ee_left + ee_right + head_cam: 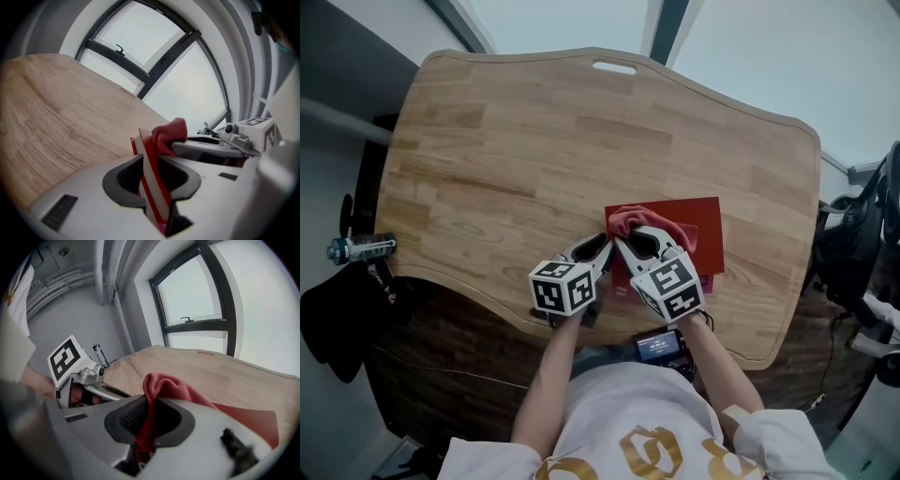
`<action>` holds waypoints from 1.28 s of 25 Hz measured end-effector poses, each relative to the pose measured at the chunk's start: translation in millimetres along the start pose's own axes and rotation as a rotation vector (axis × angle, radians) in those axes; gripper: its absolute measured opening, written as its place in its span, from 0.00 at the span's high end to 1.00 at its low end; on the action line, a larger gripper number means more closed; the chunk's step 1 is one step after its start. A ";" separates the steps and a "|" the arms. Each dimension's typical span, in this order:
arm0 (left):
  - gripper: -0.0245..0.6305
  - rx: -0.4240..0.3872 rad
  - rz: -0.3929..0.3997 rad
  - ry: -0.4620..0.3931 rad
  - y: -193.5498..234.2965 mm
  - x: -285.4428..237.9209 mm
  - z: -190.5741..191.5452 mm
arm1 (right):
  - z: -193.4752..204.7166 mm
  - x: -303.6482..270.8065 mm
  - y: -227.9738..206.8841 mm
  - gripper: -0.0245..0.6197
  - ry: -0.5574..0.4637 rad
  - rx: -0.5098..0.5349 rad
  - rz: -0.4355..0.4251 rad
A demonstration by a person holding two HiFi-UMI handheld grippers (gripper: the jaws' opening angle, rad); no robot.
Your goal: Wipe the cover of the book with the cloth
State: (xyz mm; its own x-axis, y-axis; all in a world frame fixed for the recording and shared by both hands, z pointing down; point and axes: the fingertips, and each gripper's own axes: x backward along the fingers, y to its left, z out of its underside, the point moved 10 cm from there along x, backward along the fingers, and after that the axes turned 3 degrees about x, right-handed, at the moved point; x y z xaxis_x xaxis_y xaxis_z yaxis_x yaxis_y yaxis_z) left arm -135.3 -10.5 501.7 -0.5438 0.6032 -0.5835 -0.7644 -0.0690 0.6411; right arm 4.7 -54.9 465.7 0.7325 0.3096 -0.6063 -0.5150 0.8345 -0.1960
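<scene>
The red book is lying on the wooden table, close to its front edge and right of the middle. The left gripper is clamping the book's near left edge, with the cover and white pages standing between its jaws. Just beside it, the right gripper is clenching a reddish-pink cloth, which is bunching up out of its jaws and resting on the left part of the book's cover.
</scene>
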 end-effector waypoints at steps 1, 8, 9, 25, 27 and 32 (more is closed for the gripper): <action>0.81 0.002 0.003 0.003 0.1 -0.1 0.1 | 0.4 -1.4 -1.0 0.87 0.005 -0.002 -0.005; 0.84 0.004 0.028 0.018 0.7 -0.5 -1.4 | 0.2 -5.8 -3.4 0.88 0.033 -0.025 -0.003; 0.85 0.002 0.029 0.019 0.3 -0.7 -1.4 | 0.3 -5.9 -3.9 0.88 0.037 -0.026 -0.003; 0.86 0.024 0.044 0.010 1.7 0.1 -0.5 | 3.5 1.7 -14.1 0.88 0.049 -0.018 0.046; 0.86 0.019 0.044 0.002 1.1 0.5 0.2 | 4.4 4.1 -17.9 0.88 0.048 -0.027 0.056; 0.86 0.012 0.038 -0.006 1.2 0.5 1.0 | 6.8 9.6 -29.8 0.88 0.050 -0.049 0.084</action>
State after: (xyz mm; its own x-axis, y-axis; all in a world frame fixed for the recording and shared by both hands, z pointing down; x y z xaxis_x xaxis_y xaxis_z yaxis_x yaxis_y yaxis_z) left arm -136.2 -9.4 502.7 -0.5705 0.6049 -0.5555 -0.7388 -0.0826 0.6688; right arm 30.1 -73.7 471.0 0.6633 0.3531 -0.6598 -0.5957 0.7828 -0.1799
